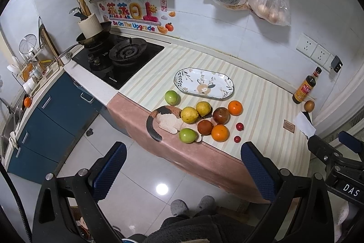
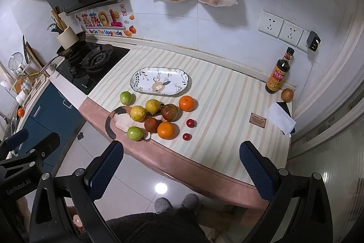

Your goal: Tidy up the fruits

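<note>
Your left gripper (image 1: 183, 171) & right gripper (image 2: 182, 169): fingers spread, empty. Fruit cluster sits on a cat-shaped mat (image 2: 121, 121) w/ the floral plate (image 2: 138, 81) just behind; vinegar bottle (image 2: 278, 74) well apart.

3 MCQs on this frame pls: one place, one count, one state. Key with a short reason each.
1. Where does the oval plate lie relative to the fruit cluster?
A. Behind it, toward the wall
B. At the counter's front edge
C. On the stove

2. How many orange-coloured fruits lie in the cluster on the striped cloth?
A. One
B. Two
C. Four

3. What is the state of the plate?
A. Piled with fruit
B. Upside down
C. Empty, no fruit on it

Key:
1 A: the plate sits between the fruit and the wall.
2 B: one orange by the plate, another orange nearer the front edge.
3 C: its flower pattern shows fully; both grippers, left gripper and right gripper, are open and hold nothing.
</note>
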